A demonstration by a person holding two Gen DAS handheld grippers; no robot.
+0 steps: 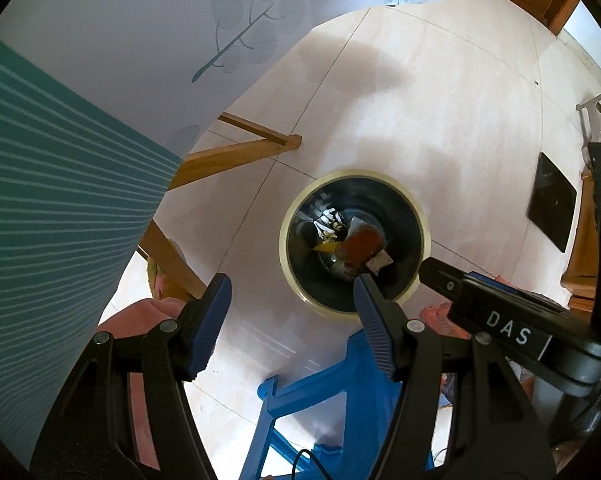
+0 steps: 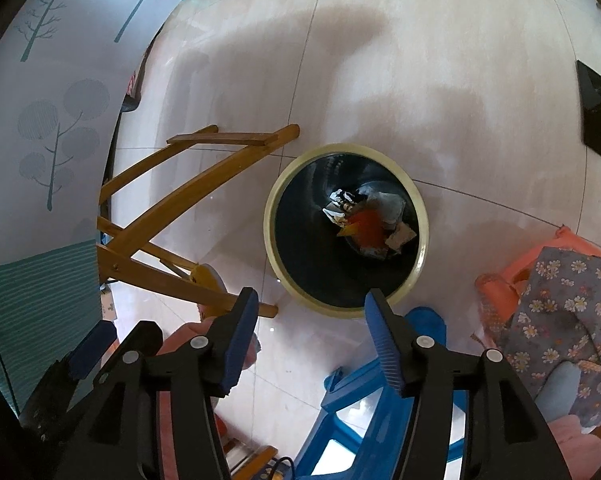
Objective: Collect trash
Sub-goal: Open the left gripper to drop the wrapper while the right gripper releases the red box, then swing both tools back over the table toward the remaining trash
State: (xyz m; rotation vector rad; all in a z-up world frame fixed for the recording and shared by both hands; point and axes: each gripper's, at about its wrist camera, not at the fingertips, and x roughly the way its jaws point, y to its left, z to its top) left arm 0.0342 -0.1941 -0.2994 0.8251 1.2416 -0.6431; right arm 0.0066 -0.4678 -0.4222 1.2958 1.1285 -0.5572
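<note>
A round bin with a cream rim and a black liner stands on the floor below both grippers. Trash lies at its bottom: an orange-red piece, crumpled white paper and a yellow scrap. My left gripper hangs above the bin's near rim, open, with nothing between its blue pads. Another gripper's black body reaches in from the right of that view. In the right wrist view the same bin holds the trash. My right gripper is open and empty over the near rim.
A table under a white and teal printed cloth rises at the left on wooden folding legs. A blue plastic stool stands close below the grippers. A person's floral clothing and an orange slipper sit at the right. A dark flat panel lies on the tiled floor.
</note>
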